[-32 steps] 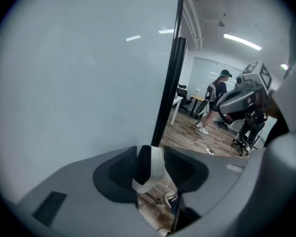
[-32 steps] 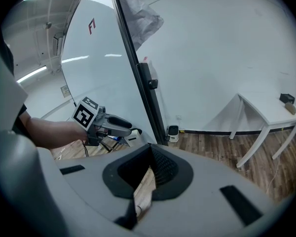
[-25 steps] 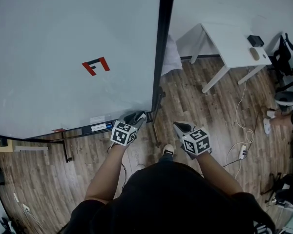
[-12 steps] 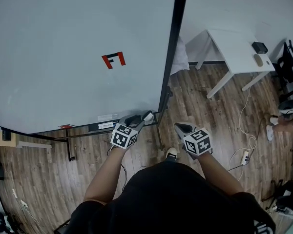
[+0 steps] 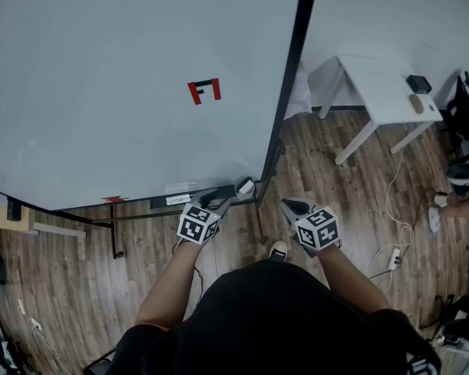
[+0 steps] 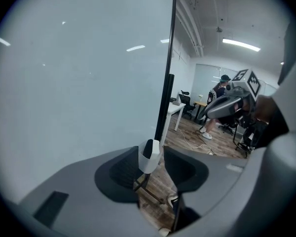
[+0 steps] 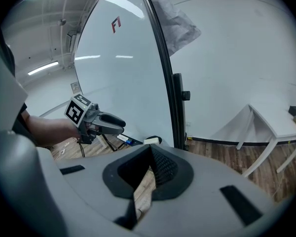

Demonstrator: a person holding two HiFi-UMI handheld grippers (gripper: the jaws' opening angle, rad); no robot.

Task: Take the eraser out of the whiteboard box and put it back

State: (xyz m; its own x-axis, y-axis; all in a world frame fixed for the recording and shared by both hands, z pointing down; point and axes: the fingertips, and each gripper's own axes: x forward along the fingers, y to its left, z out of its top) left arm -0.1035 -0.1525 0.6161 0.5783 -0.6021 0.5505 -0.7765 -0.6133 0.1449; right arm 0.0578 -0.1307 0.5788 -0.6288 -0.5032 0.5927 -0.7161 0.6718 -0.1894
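Observation:
The whiteboard [image 5: 125,84] fills the left of the head view. A small white whiteboard box [image 5: 244,187] hangs at its lower right corner, with the dark eraser [image 6: 148,146] sticking out of its top. My left gripper [image 5: 222,198] points at the box from just short of it. In the left gripper view the box [image 6: 149,158] shows in the gap of the open left gripper [image 6: 152,166], with nothing held. My right gripper [image 5: 288,205] hangs to the right over the floor. In its own view the right gripper [image 7: 150,150] has its tips together and holds nothing.
A black frame post [image 5: 291,76] edges the board's right side, with its stand's foot [image 5: 113,244] on the wood floor. A white table [image 5: 379,92] stands at the right by the wall. Cables and a power strip [image 5: 392,260] lie on the floor. A person's shoe [image 5: 279,250] is below.
The board has slid to the right in the head view. The left gripper now sits a little back from the board's corner, and the white box shows beyond its tips.

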